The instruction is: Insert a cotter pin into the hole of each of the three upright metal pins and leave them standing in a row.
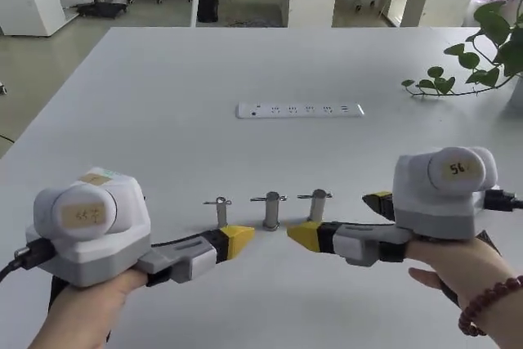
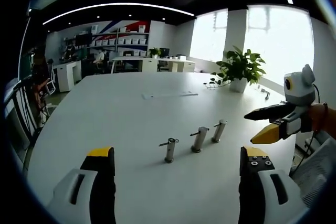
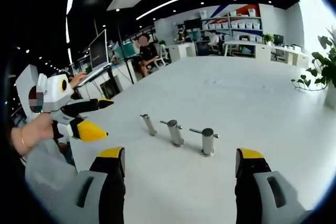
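Observation:
Three upright metal pins stand in a row on the white table point(image 1: 163, 104): left pin point(image 1: 221, 212), middle pin point(image 1: 271, 211), right pin point(image 1: 318, 205). A thin cotter pin point(image 1: 217, 201) crosses the top of the left one, and similar cross pieces show on the other two. My left gripper point(image 1: 233, 243) is open just in front of the left pin, with nothing between its jaws. My right gripper point(image 1: 335, 217) is open close beside the right pin, also holding nothing. The row appears ahead of the left gripper point(image 2: 177, 155) around the pins point(image 2: 198, 139), and ahead of the right gripper point(image 3: 180, 153) around the pins point(image 3: 175, 132).
A white power strip point(image 1: 300, 109) lies at mid-table behind the pins. A potted plant point(image 1: 482, 46) trails over the far right edge. Desks and office chairs stand beyond the table. A person point(image 3: 143, 51) sits at a desk in the right gripper view.

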`<control>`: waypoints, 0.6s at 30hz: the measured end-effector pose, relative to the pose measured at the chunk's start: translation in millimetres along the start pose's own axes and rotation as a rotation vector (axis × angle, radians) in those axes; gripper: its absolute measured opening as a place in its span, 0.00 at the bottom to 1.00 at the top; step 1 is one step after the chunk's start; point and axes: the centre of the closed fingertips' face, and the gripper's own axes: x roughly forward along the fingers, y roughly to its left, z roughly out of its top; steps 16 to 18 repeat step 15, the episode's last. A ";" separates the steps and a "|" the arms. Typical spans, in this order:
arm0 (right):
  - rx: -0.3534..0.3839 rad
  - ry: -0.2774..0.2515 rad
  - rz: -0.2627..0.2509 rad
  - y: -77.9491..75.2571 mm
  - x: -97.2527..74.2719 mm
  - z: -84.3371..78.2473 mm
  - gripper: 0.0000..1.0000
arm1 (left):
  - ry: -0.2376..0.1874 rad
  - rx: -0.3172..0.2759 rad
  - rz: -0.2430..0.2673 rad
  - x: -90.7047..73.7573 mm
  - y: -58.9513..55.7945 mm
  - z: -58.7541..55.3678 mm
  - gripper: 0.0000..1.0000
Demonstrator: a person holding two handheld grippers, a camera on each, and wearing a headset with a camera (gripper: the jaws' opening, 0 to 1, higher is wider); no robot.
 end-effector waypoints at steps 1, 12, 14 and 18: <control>0.000 -0.002 -0.002 0.7 -1.3 -0.9 0.86 | 0.002 0.004 -0.001 0.0 -0.3 -0.1 0.99; -0.030 -0.006 -0.034 3.0 -9.1 -8.4 0.87 | 0.004 0.040 0.005 -6.0 -4.1 2.6 0.99; -0.049 0.004 -0.048 3.0 -9.2 -11.6 0.86 | 0.013 0.046 0.008 -8.0 -4.2 0.2 0.99; -0.052 0.008 -0.049 3.2 -9.2 -12.9 0.85 | 0.017 0.049 0.009 -8.1 -3.6 -0.5 0.99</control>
